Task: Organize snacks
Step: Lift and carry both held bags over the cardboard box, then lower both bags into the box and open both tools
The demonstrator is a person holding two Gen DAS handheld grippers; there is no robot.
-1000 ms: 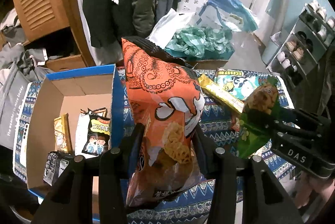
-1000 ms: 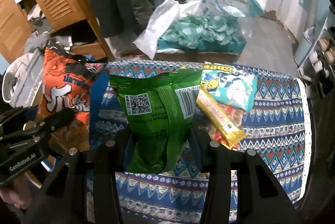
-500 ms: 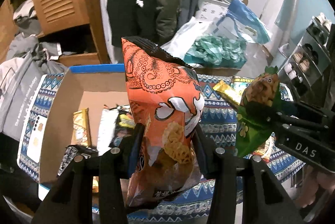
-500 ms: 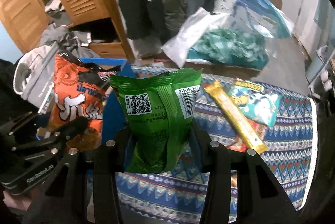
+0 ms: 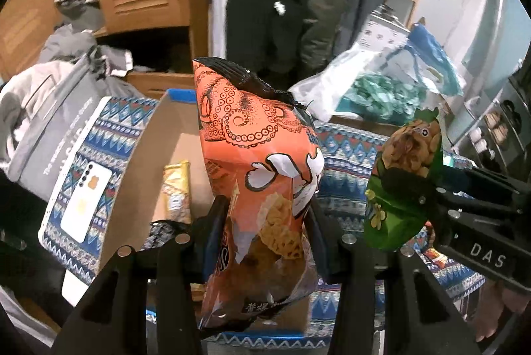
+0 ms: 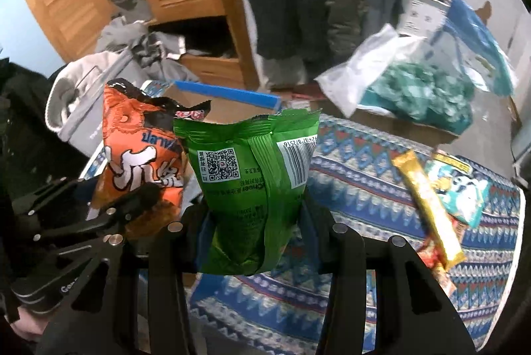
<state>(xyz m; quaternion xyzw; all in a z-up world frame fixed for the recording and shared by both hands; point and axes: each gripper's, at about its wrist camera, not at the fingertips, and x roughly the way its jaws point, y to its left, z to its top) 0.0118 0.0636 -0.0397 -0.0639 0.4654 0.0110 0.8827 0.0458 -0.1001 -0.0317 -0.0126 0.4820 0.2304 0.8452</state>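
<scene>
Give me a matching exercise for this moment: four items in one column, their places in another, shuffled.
Items:
1. orange snack bag
2. green snack bag
3. long yellow bar
4. white phone

Places:
A. lying on the patterned cloth right of the box
B. held in the left gripper
C. lying on the cloth left of the box
D. held in the right gripper

Pairs: 1-B, 2-D, 3-A, 4-C

A cardboard box (image 5: 146, 162) is sitting on the patterned cloth (image 6: 358, 169), with a snack bar (image 5: 176, 189) lying inside it. A phone (image 5: 87, 202) is lying left of the box. A long bar (image 6: 428, 205) and a flat packet (image 6: 464, 189) are resting on the cloth to the right.
</scene>
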